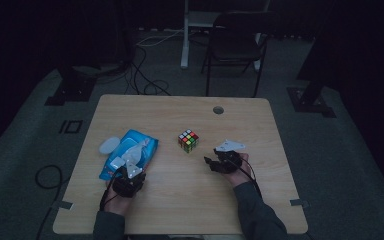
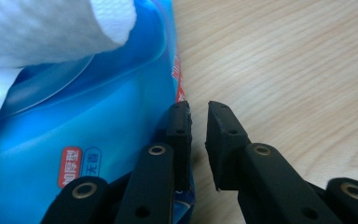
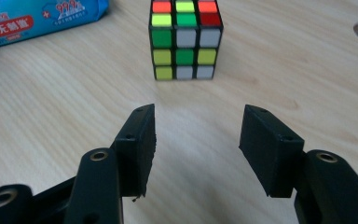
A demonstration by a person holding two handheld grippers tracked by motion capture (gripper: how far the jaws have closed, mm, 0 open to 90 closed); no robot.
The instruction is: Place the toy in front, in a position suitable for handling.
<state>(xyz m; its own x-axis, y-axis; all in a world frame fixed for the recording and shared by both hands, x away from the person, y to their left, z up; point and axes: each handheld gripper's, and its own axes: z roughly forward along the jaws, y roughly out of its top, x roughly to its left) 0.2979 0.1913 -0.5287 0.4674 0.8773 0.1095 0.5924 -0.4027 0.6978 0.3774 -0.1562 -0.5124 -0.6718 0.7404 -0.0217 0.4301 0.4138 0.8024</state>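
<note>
**Position.** The left gripper (image 2: 198,121) lay at the near right edge of the blue pack of wipes (image 1: 125,162), at the left of the table (image 1: 190,200). One jaw lay over the wrapper and the other over bare wood. The jaws stood almost together with a slim gap between them, and nothing was seen pinched there. The right gripper (image 3: 196,135) was released, its jaws wide apart and empty. It pointed at the colour cube (image 3: 184,39), which stood upright at mid-table, ahead of the jaws and well apart from the pack.

**Step in hand, as judged.** The left hand appeared to be steadying the pack while the right lined up on the cube. To do this well, the left jaw should bear flat on the wrapper, clear of the white wipe (image 2: 51,28) sticking out of the opening, so the pack does not slide. The right jaws should come in level and centred, then close on two opposite faces rather than on corners.

**Differences between views.**
- The high view gave the whole layout, including a white lid (image 1: 109,145) just beside the pack's far left corner.
- The left gripper view showed the slim jaw gap and the wrapper's edge seam.
- The right gripper view confirmed that the space between its jaws was bare wood.
</note>
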